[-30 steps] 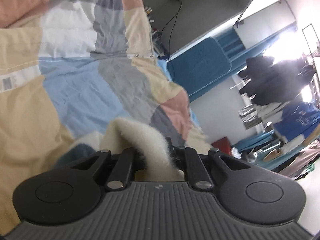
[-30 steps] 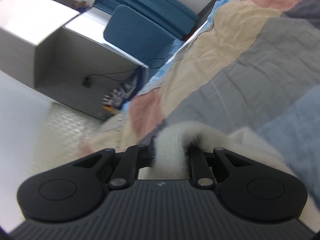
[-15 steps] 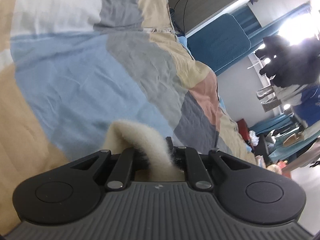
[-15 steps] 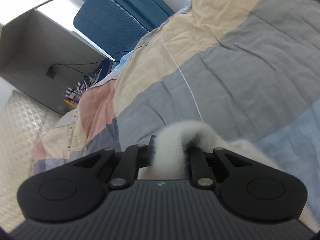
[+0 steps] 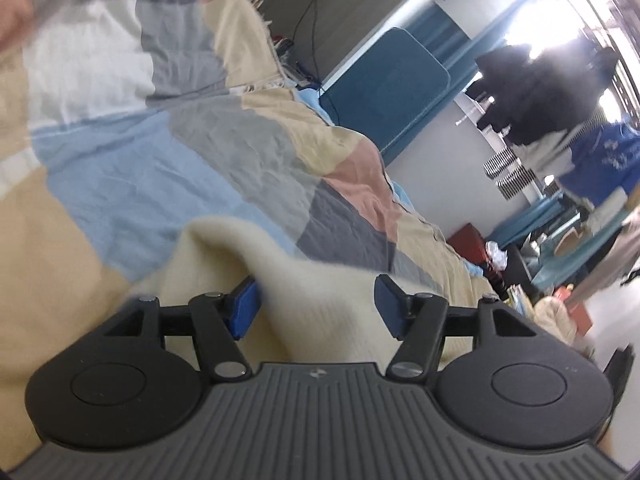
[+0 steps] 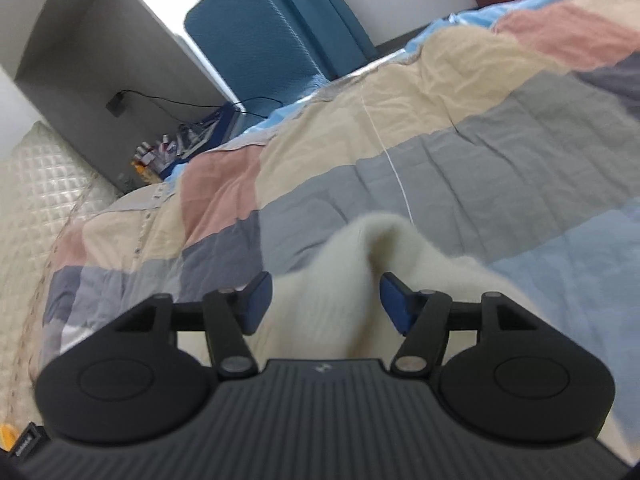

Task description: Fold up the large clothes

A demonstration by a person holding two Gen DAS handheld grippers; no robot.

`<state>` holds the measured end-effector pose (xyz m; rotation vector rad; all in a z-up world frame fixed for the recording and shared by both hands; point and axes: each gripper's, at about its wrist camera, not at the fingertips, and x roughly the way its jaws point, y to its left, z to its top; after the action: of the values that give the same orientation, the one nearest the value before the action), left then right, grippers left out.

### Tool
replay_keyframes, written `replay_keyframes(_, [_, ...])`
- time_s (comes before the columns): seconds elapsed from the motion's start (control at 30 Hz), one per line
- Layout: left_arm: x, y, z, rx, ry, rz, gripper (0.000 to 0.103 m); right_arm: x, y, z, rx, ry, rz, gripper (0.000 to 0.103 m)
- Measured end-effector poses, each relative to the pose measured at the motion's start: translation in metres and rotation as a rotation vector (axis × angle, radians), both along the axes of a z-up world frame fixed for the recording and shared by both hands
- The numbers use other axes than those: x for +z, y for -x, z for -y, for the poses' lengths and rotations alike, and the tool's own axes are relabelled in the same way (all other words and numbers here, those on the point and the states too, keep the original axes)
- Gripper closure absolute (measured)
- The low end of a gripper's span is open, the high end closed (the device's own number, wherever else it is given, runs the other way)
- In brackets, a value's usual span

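A cream fleece garment (image 5: 304, 300) lies on a patchwork quilt (image 5: 160, 168). In the left wrist view a raised fold of it sits between the jaws of my left gripper (image 5: 316, 304), which are opening; the blue pads (image 5: 244, 308) stand apart from the cloth. In the right wrist view the same cream garment (image 6: 332, 292) bunches up between the jaws of my right gripper (image 6: 324, 300), also opening, with its blue pads (image 6: 394, 300) clear of the fabric. Most of the garment is hidden under both gripper bodies.
The quilt (image 6: 440, 168) covers a bed. A blue chair (image 5: 392, 92) and a grey desk (image 6: 100, 52) stand beyond the bed's far edge. Dark and blue clothes (image 5: 548, 92) hang at the right, with clutter on the floor below.
Both grippers were shut on folds of the cream garment; now their jaws stand apart and the fabric has slumped wider between them. Both views have swung across the quilt.
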<state>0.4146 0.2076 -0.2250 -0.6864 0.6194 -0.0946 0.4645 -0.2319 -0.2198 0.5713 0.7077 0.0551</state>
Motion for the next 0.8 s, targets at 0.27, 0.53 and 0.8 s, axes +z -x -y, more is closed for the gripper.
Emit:
replay_keyframes(0.27, [0.019, 0.07, 0.032, -0.102, -0.151, -0.041, 0.036, 0.013, 0.047, -0.012, 0.185, 0.078, -0.086, 0.04])
replay_keyframes(0.53, [0.009, 0.062, 0.083, -0.221, -0.362, -0.089, 0.036, -0.008, 0.054, -0.042, 0.261, 0.104, -0.164, 0.042])
replay_keyframes(0.8, [-0.002, 0.01, 0.078, -0.15, -0.517, -0.137, 0.034, -0.022, 0.013, -0.066, 0.19, 0.295, -0.165, 0.054])
